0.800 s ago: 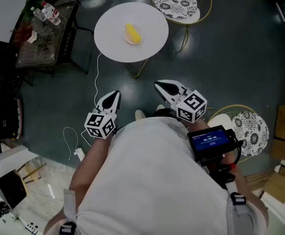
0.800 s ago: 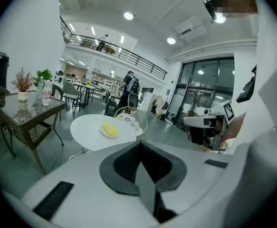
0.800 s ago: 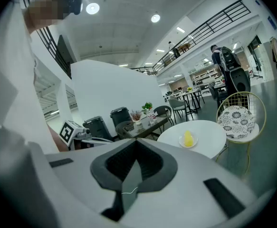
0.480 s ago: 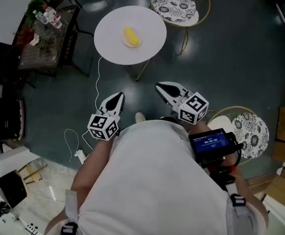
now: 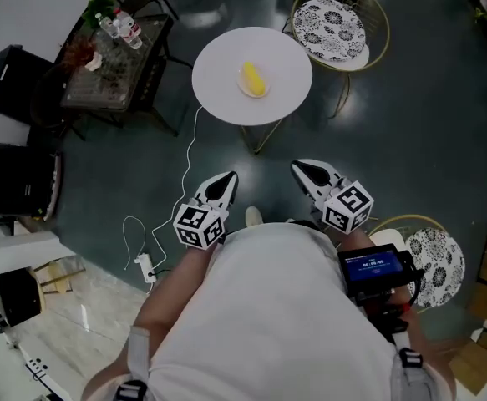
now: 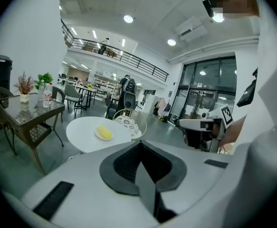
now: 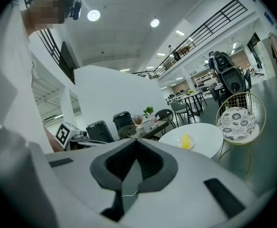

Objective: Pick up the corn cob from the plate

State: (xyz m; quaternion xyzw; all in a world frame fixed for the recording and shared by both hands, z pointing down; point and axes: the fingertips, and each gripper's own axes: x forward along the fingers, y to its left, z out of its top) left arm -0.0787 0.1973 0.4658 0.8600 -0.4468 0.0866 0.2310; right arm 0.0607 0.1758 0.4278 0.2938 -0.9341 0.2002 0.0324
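A yellow corn cob (image 5: pixel 253 79) lies on a small plate (image 5: pixel 262 91) on a round white table (image 5: pixel 226 86). It also shows as the corn cob (image 6: pixel 103 132) in the left gripper view and the corn cob (image 7: pixel 186 140) in the right gripper view. My left gripper (image 5: pixel 225 180) and right gripper (image 5: pixel 302 168) hang over the dark floor, well short of the table, pointing towards it. Both have their jaws shut with nothing between them. Each gripper view looks over its closed jaws at the left gripper (image 6: pixel 139 145) and the right gripper (image 7: pixel 135 142).
A gold wire chair (image 5: pixel 337 17) with a patterned cushion stands behind the table, another chair (image 5: pixel 428 246) at my right. A glass side table (image 5: pixel 109 57) with bottles and a plant is at the left. A white cable (image 5: pixel 185 159) trails across the floor.
The head view has shifted: table, corn and both grippers now sit further right and lower in the picture. The table looks slightly nearer to the grippers. Both grippers stay shut.
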